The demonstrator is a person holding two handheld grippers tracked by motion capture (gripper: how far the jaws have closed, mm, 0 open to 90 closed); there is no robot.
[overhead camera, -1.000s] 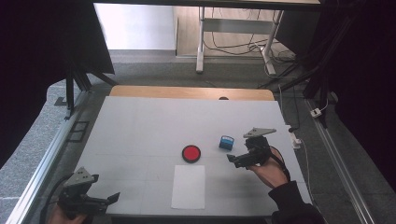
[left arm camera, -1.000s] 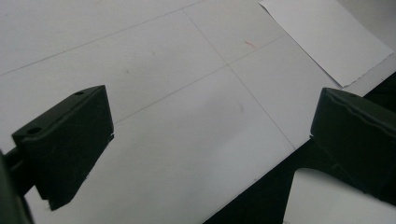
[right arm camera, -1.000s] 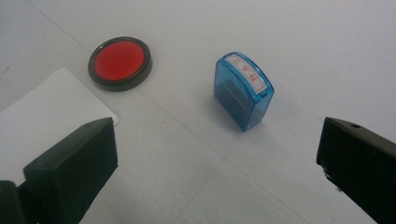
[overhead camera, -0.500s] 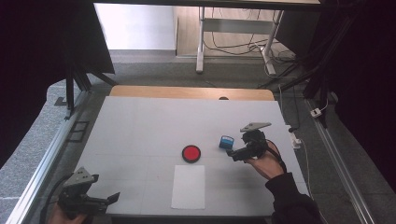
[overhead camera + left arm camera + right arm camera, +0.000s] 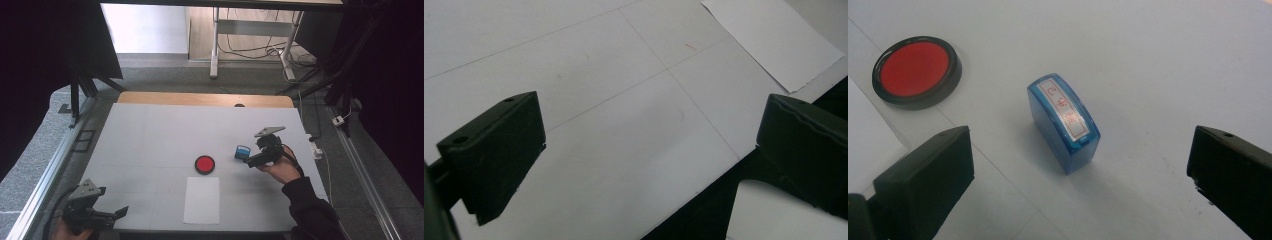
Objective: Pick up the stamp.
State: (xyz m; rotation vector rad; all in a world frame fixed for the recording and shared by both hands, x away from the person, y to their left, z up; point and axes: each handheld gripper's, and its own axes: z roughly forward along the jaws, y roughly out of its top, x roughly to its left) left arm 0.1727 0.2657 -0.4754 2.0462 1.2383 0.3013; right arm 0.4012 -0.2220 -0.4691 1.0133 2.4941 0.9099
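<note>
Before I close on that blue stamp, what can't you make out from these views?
- Red lettering on the small blue plastic stamp: too small and blurred in the right gripper view.
- White paper sheet: cut off by the left gripper view's top edge.
- Dark spot at the table's far wooden edge: too small in the high view.

Right gripper (image 5: pixel 1080 185): jaws spread wide, nothing between the pads. Blue stamp (image 5: pixel 1064 122) stands upright on the table (image 5: pixel 1168 55), ahead of the jaws and roughly centred in the gap, touching neither; label with red characters faces up. Red pad (image 5: pixel 916 71) lies upper left, apart from stamp. Paper (image 5: pixel 868 145) at left edge.
</note>
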